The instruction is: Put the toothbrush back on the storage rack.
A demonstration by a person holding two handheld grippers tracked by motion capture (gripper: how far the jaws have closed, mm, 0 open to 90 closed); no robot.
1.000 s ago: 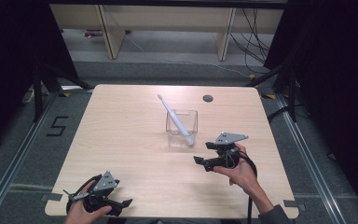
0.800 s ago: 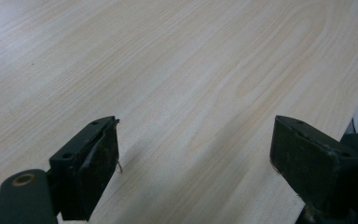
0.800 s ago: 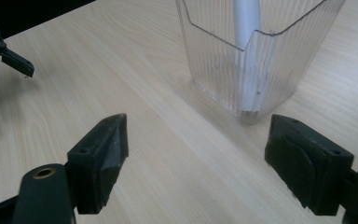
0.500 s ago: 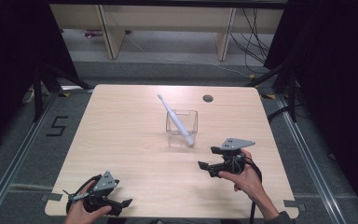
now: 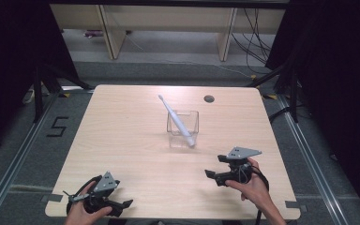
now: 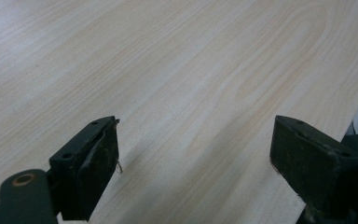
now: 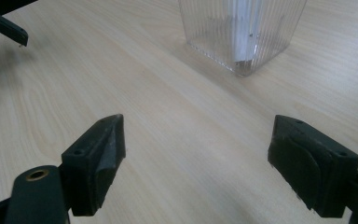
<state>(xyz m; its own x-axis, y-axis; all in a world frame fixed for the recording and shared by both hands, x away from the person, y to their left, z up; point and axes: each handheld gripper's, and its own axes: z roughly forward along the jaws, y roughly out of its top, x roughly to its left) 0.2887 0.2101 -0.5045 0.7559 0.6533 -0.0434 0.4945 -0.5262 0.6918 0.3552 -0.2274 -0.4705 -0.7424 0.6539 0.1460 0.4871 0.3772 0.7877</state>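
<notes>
A clear ribbed cup stands in the middle of the wooden table, and a white toothbrush leans in it with its head up to the far left. My right gripper is near and to the right of the cup, pointing left. Its jaws have just been opening and stand open with nothing between them. The right gripper view has the cup ahead. My left gripper rests open at the near left corner over bare wood.
A dark round hole sits near the table's far edge. The left gripper's jaw tips appear far off at the top left of the right gripper view. Wooden shelf legs and cables lie on the floor beyond the table.
My right gripper has drawn back from the cup, toward the near edge and slightly right. The left gripper, cup and toothbrush have stayed put.
</notes>
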